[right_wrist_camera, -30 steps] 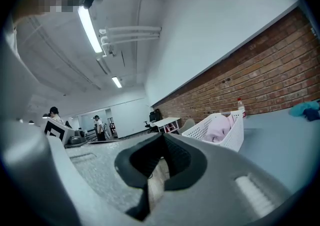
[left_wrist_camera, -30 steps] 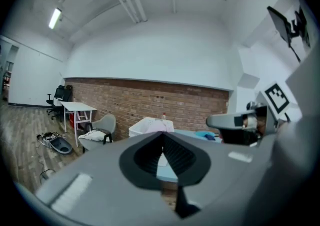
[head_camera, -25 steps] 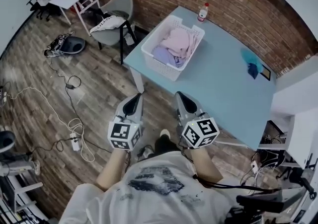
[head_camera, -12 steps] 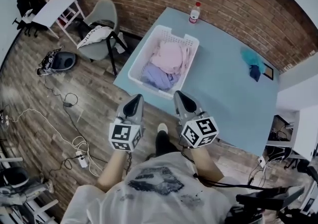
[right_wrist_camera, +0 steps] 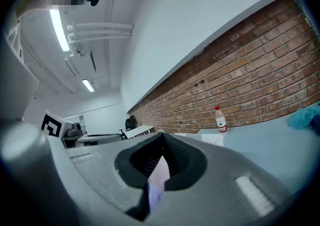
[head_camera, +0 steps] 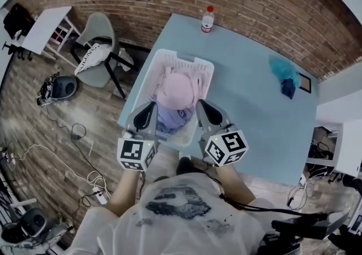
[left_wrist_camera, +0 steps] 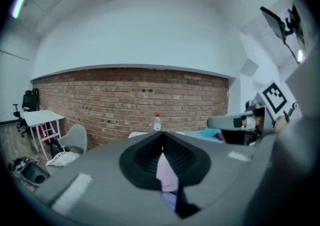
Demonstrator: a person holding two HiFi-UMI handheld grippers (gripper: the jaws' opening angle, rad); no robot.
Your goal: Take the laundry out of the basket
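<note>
A white laundry basket (head_camera: 199, 67) stands on the near left corner of the light blue table (head_camera: 254, 107). A pink garment (head_camera: 176, 89) lies on top in it, with lavender cloth (head_camera: 168, 118) at its near end. My left gripper (head_camera: 151, 106) hovers over the basket's near left rim and is shut with nothing in it. My right gripper (head_camera: 201, 104) hovers over the near right rim, also shut and holding nothing. In the left gripper view the jaws (left_wrist_camera: 161, 136) meet, with pink and lavender cloth showing below them. In the right gripper view the jaws (right_wrist_camera: 161, 136) meet too.
A water bottle (head_camera: 207, 19) stands at the table's far edge, and a teal cloth (head_camera: 284, 72) lies at the far right. Left of the table are a grey chair (head_camera: 97, 33) with a white bag and a white desk (head_camera: 41, 26). Cables lie on the wooden floor (head_camera: 85, 141).
The person has stepped up to the table, so the basket has come from well ahead to right under both gripper tips. Both grippers stay shut and level.
</note>
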